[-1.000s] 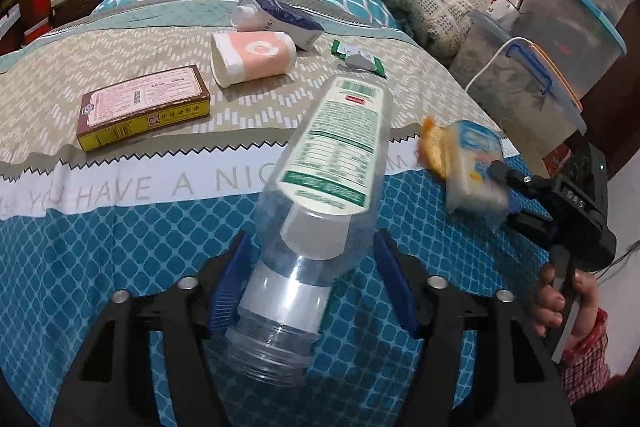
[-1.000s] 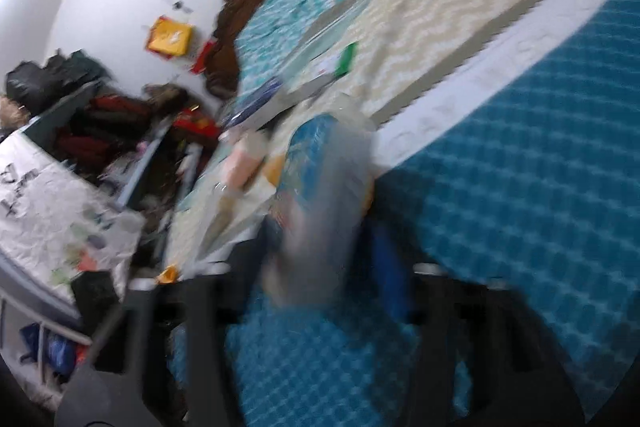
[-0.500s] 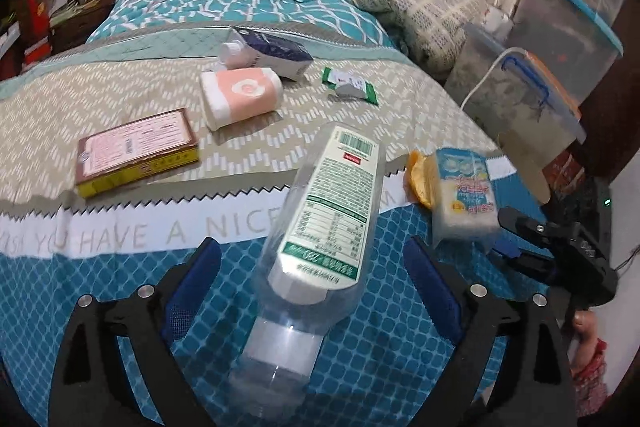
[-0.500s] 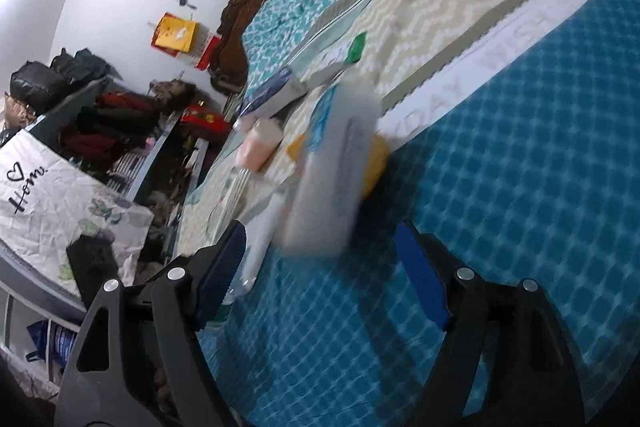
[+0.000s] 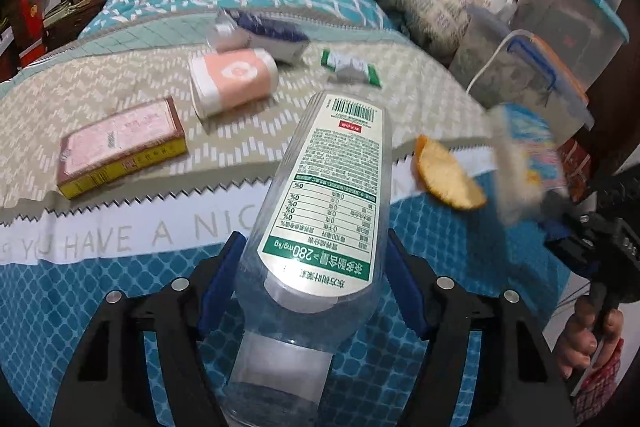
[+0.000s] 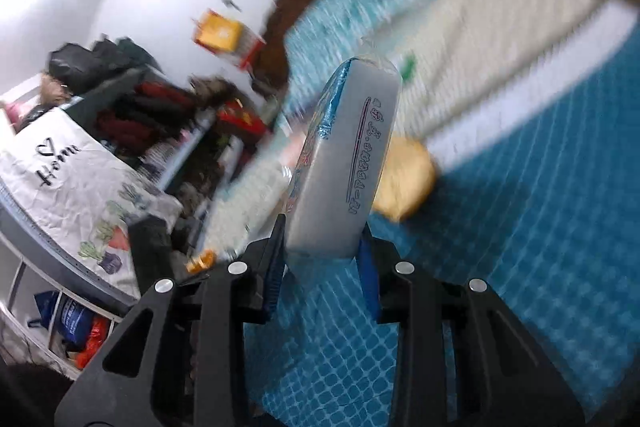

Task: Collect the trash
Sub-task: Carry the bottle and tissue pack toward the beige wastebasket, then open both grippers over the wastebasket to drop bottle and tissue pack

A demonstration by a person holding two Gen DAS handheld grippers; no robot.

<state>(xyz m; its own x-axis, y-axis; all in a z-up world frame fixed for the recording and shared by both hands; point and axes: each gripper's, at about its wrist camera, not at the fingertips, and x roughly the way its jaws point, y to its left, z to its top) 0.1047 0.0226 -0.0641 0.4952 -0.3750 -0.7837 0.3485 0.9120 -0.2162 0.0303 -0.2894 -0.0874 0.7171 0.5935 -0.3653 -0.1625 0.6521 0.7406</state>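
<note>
left gripper [image 5: 310,271] closing, jaws clamped on the clear plastic bottle [image 5: 320,211]; right gripper [image 6: 322,251] closing, clamped on a silver snack packet [image 6: 344,163], orange peel [image 6: 404,185] beside it

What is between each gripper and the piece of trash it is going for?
Nothing visible. The left gripper is closing with its pads against the clear bottle. The right gripper is closing on the silver packet, pads already against its sides. The orange peel lies behind the packet.

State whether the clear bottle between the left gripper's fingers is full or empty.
Empty: the bottle is see-through, the blue bedcover shows through it, no liquid visible.
</note>
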